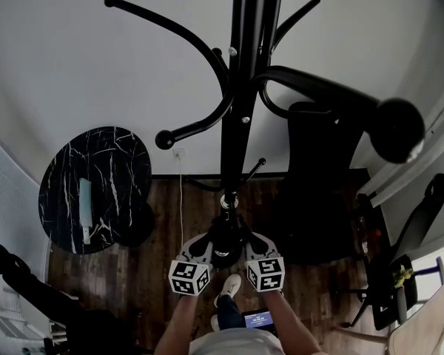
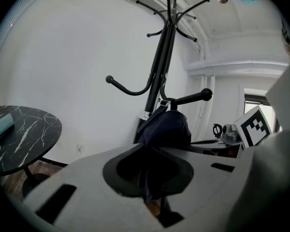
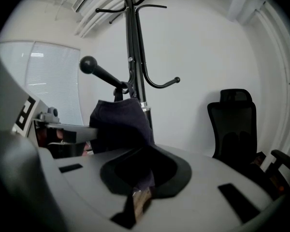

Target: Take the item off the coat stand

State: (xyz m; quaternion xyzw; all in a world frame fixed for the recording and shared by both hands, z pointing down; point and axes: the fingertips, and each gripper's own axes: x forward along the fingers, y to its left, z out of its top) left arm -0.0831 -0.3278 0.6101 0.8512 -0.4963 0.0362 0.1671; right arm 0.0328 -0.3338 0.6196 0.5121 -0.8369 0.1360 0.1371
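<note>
A black coat stand [image 1: 237,109] with curved hooks rises in front of me. A dark navy cap [image 1: 226,244] hangs low by the pole, its strap over a hook [image 2: 160,103]. In the head view my left gripper [image 1: 207,246] and right gripper [image 1: 246,246] meet at the cap from either side. In the left gripper view, my left gripper [image 2: 152,187] is shut on the cap's [image 2: 165,128] lower fabric. From the right gripper view, my right gripper [image 3: 142,182] also pinches the cap's [image 3: 118,124] fabric between its jaws. A knobbed hook [image 3: 88,65] juts out above it.
A round black marble table [image 1: 96,187] with a pale object [image 1: 85,202] on it stands at the left. A black office chair [image 1: 318,168] is right of the stand, with more chairs [image 1: 414,287] at the far right. My shoe [image 1: 229,287] is on the wood floor.
</note>
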